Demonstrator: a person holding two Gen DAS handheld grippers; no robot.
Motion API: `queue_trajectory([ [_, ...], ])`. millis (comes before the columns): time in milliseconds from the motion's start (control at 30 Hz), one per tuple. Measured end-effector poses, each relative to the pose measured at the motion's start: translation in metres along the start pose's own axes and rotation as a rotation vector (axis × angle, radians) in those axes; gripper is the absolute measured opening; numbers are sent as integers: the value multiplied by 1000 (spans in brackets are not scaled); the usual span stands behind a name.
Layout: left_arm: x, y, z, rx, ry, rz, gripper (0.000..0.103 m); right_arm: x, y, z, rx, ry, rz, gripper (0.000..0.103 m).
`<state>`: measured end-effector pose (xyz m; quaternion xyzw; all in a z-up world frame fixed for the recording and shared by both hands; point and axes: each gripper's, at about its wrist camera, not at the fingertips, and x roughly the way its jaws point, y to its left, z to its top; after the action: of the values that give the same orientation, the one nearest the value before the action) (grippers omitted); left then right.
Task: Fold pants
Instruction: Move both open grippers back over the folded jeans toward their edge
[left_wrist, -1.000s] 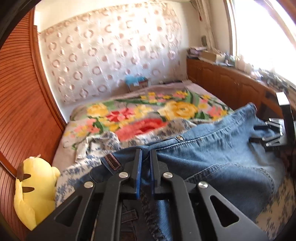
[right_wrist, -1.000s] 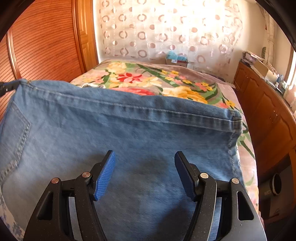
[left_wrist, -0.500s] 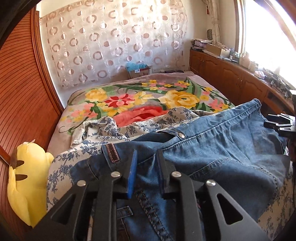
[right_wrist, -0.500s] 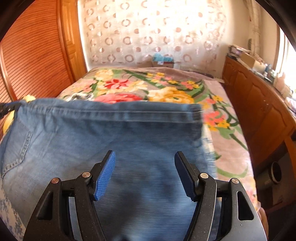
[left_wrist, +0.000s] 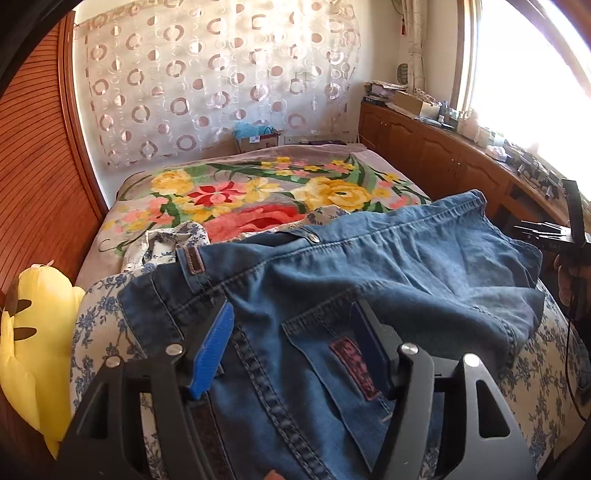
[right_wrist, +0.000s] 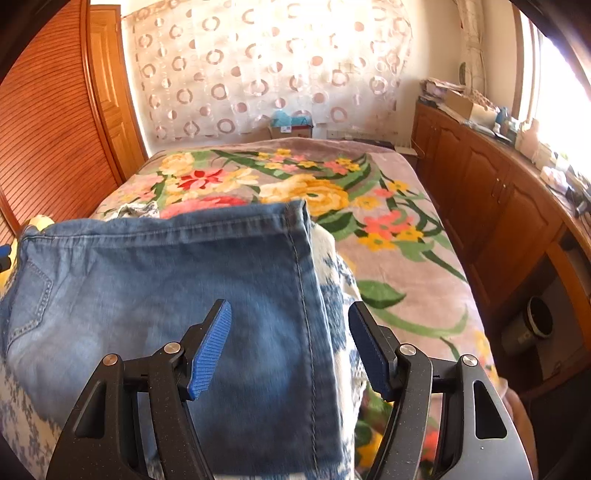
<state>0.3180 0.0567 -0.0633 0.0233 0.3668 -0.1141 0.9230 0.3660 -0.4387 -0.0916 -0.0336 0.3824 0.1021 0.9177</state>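
Observation:
The blue denim pants (left_wrist: 332, 280) lie folded on a blue-flowered white cloth (left_wrist: 96, 332) at the near end of the bed. Their waistband with a brown label and a metal button faces the far side. My left gripper (left_wrist: 291, 332) is open, its jaws apart above the back pocket, holding nothing. In the right wrist view the pants (right_wrist: 166, 295) lie under and left of my right gripper (right_wrist: 290, 332), which is open and empty over the pants' right edge. The right gripper also shows at the right edge of the left wrist view (left_wrist: 546, 236).
A floral blanket (right_wrist: 369, 221) covers the bed. A yellow plush toy (left_wrist: 33, 332) lies at the left bedside by a wooden slatted wall (left_wrist: 37, 166). Wooden cabinets (right_wrist: 498, 206) with clutter on top run along the right, under a bright window.
My left gripper opened and let go of the waistband. The pants dropped flat onto the bed. My right gripper pulled back and to the right, staying open.

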Motion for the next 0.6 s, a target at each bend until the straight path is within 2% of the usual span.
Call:
queue_trajectory([
  [333,-20,-18,-24,-11,-5,-31,65,-25,-12,-40,41,39,1,68],
  [600,-36,-23,-49,-21,-4,-15,65,-37,-12,-50,70,38,10,68],
])
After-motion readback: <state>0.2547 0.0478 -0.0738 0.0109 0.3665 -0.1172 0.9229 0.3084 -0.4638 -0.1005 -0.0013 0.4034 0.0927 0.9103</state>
